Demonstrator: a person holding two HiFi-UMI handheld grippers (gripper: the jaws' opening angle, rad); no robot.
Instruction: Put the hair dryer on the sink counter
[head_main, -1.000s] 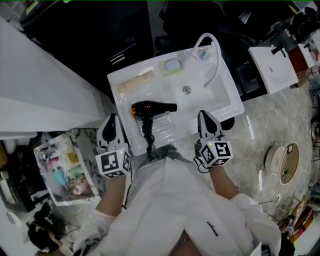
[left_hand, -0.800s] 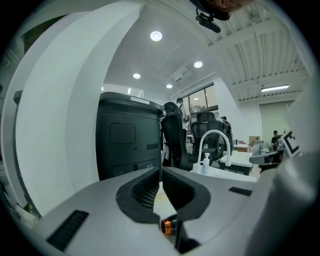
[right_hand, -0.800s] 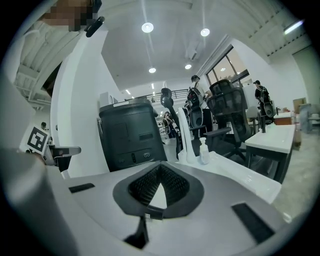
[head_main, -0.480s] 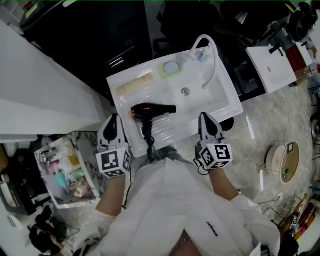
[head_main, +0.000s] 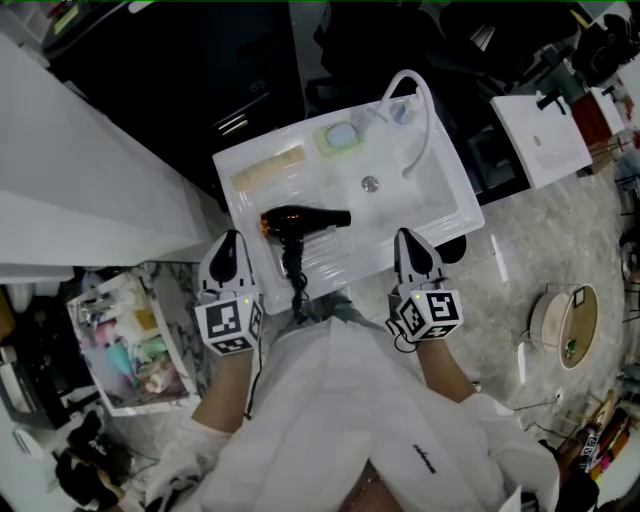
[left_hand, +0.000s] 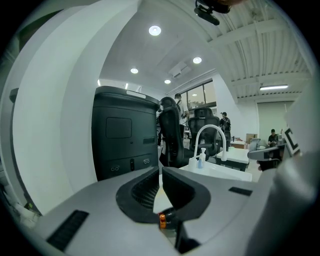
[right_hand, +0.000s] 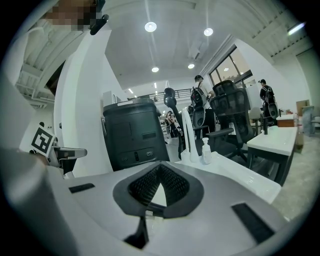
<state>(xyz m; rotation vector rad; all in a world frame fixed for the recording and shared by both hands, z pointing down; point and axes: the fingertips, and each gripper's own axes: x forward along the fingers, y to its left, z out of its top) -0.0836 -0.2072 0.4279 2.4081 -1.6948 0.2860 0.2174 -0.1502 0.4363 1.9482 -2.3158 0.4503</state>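
Flanking hair dryer at counter edge, left gripper, right gripper: fingers closed, empty.

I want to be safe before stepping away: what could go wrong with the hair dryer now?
The cord hangs over the front edge of the sink counter, close to the left hand-held gripper; a snag might drag the hair dryer off. Its nozzle points toward the basin, so it might get wet.

Toiletries, black cabinet — office chairs
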